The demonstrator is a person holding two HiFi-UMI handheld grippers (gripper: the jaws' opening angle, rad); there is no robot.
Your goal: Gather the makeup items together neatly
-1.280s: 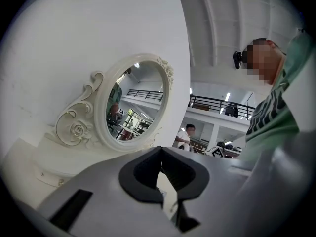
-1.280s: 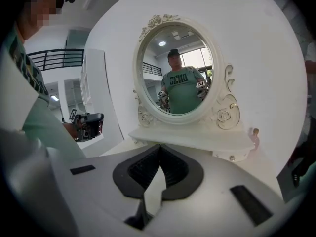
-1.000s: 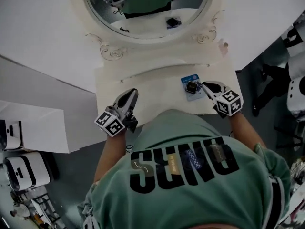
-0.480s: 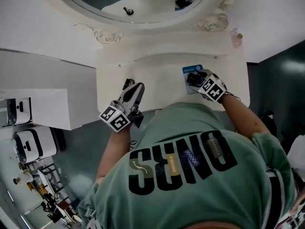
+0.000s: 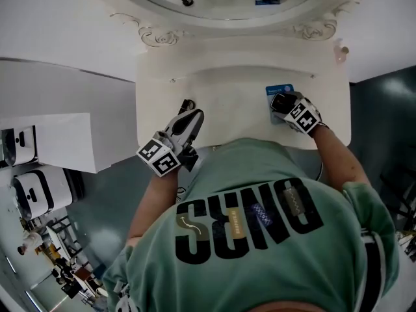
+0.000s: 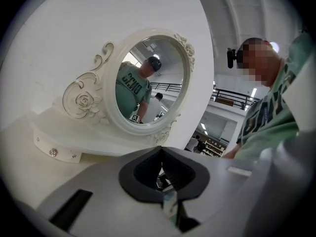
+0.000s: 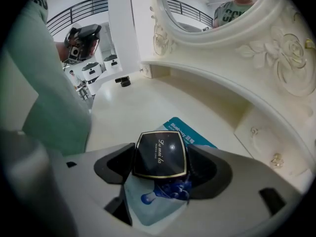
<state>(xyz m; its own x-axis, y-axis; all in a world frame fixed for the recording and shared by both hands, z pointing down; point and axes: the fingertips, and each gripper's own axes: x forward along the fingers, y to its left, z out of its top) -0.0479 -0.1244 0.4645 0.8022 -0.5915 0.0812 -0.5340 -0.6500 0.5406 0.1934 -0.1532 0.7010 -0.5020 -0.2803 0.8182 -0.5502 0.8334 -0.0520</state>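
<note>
L gripper (image 5: 190, 114) is fully shut w/ nothing in it, tips low over the front-left of the cream table (image 5: 227, 109), just beside a small dark item (image 5: 187, 103). Oval mirror (image 6: 148, 80) in its carved frame stands at the back. R gripper (image 5: 279, 103) is at the table's right, jaws opening. A black square compact (image 7: 161, 153) w/ gold trim sits between them, flat on a blue sachet (image 7: 183, 130).

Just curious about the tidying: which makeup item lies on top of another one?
The square black compact with the gold edge: it lies on the blue sachet, while the small black item sits alone, well apart.
</note>
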